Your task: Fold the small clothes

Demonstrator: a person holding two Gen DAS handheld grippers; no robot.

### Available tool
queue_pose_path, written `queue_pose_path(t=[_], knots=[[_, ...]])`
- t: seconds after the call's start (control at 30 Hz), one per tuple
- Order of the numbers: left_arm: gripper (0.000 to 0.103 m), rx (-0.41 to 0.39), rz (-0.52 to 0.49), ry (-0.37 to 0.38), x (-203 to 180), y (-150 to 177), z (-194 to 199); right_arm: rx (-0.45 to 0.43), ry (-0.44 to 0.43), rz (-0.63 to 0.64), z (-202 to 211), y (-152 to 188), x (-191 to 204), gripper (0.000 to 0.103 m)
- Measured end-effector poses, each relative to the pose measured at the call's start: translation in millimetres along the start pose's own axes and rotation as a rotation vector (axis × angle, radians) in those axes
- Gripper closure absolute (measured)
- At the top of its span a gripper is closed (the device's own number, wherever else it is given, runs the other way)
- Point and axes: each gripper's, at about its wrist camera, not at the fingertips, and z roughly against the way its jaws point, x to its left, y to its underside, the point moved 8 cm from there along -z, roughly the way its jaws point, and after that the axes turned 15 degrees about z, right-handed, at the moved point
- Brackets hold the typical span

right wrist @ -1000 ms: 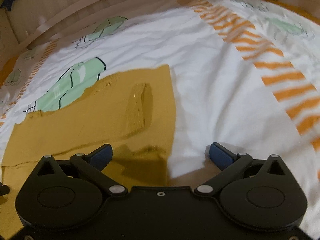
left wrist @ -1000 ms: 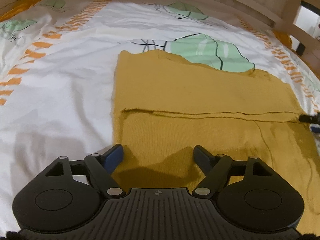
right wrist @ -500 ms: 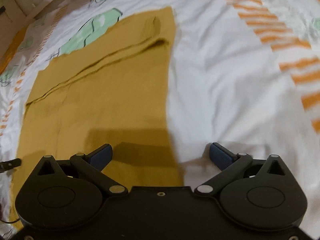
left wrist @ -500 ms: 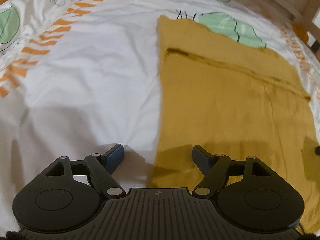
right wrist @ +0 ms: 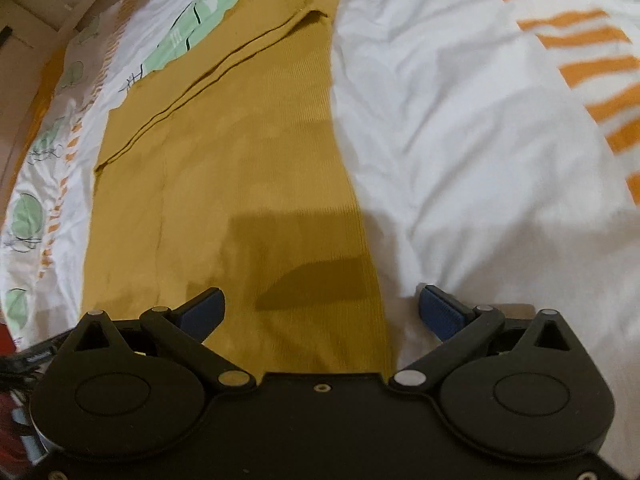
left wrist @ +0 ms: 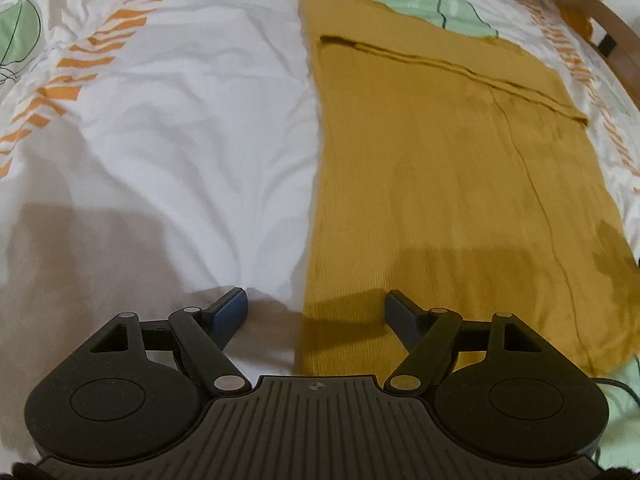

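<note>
A mustard-yellow knit garment (left wrist: 448,168) lies flat on the bed, partly folded, with a folded edge running across its far part. It also shows in the right wrist view (right wrist: 248,168). My left gripper (left wrist: 316,310) is open and empty, low over the garment's near left edge, which runs between its fingers. My right gripper (right wrist: 322,306) is open and empty, low over the garment's near right edge, which also runs between its fingers. Neither gripper holds the cloth.
The garment lies on a white bedsheet (left wrist: 180,128) with orange stripes and green leaf prints (right wrist: 188,32). A wooden bed frame (left wrist: 592,4) stands at the far right. A black cable (right wrist: 24,360) lies at the near left of the right wrist view.
Both grippers have drawn back toward the garment's near end and moved outward to its side edges. More of the garment's length shows ahead of each. Both stay open.
</note>
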Motion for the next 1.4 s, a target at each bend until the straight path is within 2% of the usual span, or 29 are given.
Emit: queue_pose_path(t=[0.33,0.5,0.67,0.9,1.07,1.13,1.2,1.23,1.3,1.4], knots=[[0.028,0.072,-0.038,0.041,6.8,28.8,19.9,0.047,-0.034,0.050,13.0,18.9,11.6,0.000],[0.028,0.070,-0.047,0.063,9.7,35.5,29.2,0.041,-0.043,0.046,14.9,21.0,10.3,0.000],[0.029,0.084,-0.033,0.069,8.3,34.7,22.9,0.045,-0.040,0.035,11.4,21.7,11.3,0.000],[0.029,0.119,-0.060,0.134,-12.7,39.4,11.5,0.067,-0.023,0.040,6.2,23.0,12.3,0.000],[0.029,0.108,-0.075,0.130,-18.0,41.4,6.9,0.071,-0.024,0.045,5.8,23.2,12.0,0.000],[0.041,0.093,-0.055,0.139,-14.7,40.0,9.2,0.069,-0.033,0.039,6.7,22.9,11.0,0.000],[0.060,0.077,-0.021,0.145,-8.1,38.6,11.7,0.060,-0.051,0.023,9.5,22.5,9.4,0.000],[0.064,0.077,0.000,0.164,-5.4,38.2,12.2,0.053,-0.061,0.013,11.4,22.6,8.9,0.000],[0.082,0.083,0.039,0.194,-1.0,37.2,12.5,0.039,-0.078,-0.005,16.6,23.0,6.5,0.001],[0.085,0.086,0.068,0.205,2.1,36.4,12.6,0.022,-0.103,-0.038,24.0,24.7,2.6,0.015]])
